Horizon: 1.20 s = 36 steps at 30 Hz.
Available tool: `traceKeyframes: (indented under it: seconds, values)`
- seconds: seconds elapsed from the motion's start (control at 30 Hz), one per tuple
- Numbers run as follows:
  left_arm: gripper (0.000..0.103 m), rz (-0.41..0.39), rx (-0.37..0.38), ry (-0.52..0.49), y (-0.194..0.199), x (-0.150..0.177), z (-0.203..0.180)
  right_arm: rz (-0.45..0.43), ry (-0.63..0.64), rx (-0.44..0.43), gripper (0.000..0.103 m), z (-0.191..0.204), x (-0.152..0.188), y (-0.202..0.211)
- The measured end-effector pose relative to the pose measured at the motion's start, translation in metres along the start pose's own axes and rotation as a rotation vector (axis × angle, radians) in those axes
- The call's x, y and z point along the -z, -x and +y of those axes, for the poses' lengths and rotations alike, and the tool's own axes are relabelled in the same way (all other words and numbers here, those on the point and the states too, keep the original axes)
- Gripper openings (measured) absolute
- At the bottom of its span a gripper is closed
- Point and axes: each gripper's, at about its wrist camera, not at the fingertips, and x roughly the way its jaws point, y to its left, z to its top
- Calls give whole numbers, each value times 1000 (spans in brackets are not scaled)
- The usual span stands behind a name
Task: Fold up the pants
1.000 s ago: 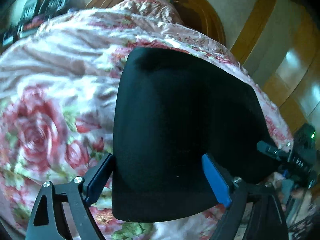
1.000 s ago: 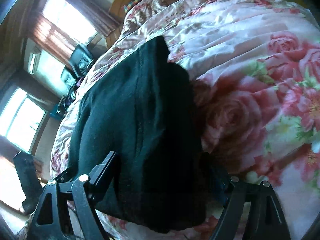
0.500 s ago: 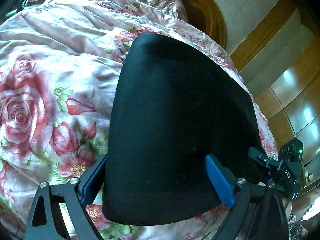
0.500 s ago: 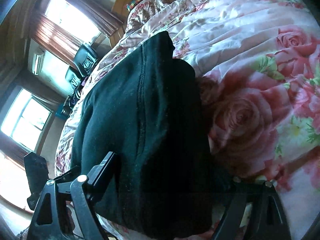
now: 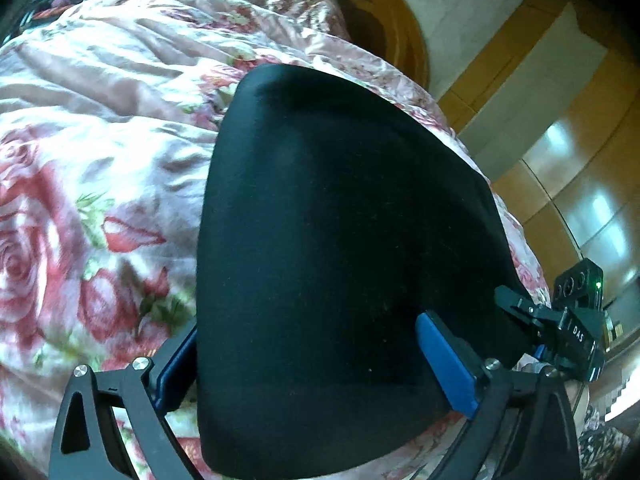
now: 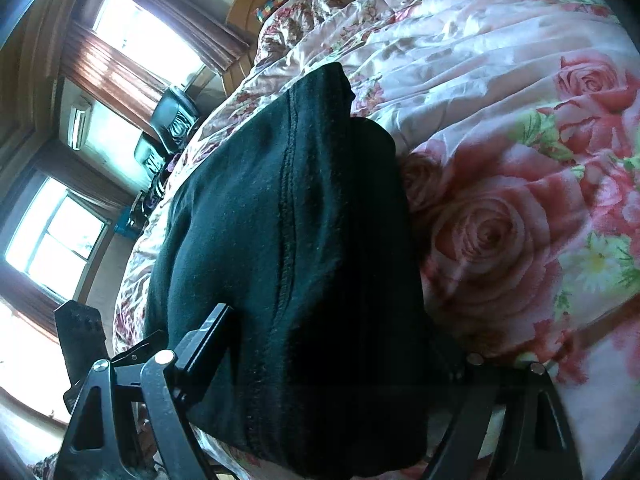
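Folded black pants (image 5: 340,240) lie on a pink bedspread with a rose pattern (image 5: 80,200). My left gripper (image 5: 312,364) stands open at the pants' near edge, its blue pads (image 5: 444,364) wide apart with the fabric between them. In the right wrist view the same pants (image 6: 288,240) show a long seam down the middle. My right gripper (image 6: 332,340) is open too and straddles their near end; its right finger is lost in the dark cloth. The right gripper (image 5: 552,320) also shows at the pants' right edge in the left wrist view.
A curved wooden headboard (image 5: 400,40) stands at the far end of the bed. Wooden panelling (image 5: 568,152) runs along one side. On the other side are bright windows (image 6: 140,40) and black chairs (image 6: 172,112). The bedspread (image 6: 500,220) lies bare beside the pants.
The left wrist view has tipped a little, down and then partly back up. The pants lie as before, and both grippers still straddle them with wide jaws. The right gripper has kept still.
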Motion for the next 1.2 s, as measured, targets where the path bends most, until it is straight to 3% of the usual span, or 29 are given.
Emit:
traceKeyframes:
  seconds: [0.23,0.53,0.8,1.2]
  values:
    - [100,9,-14,-11,-2,-1,-4,-3,22,7,84,5,2,-2]
    - [89,8,-24,-28,2,-3,-12,-11,37,5,78,10,3,-5]
    - [71,-25,-46,-64,13,1,-19,-46,86,7,66,18,2,0]
    - [64,-52,-82,-112,18,1,-30,-52,88,4,63,16,-2,1]
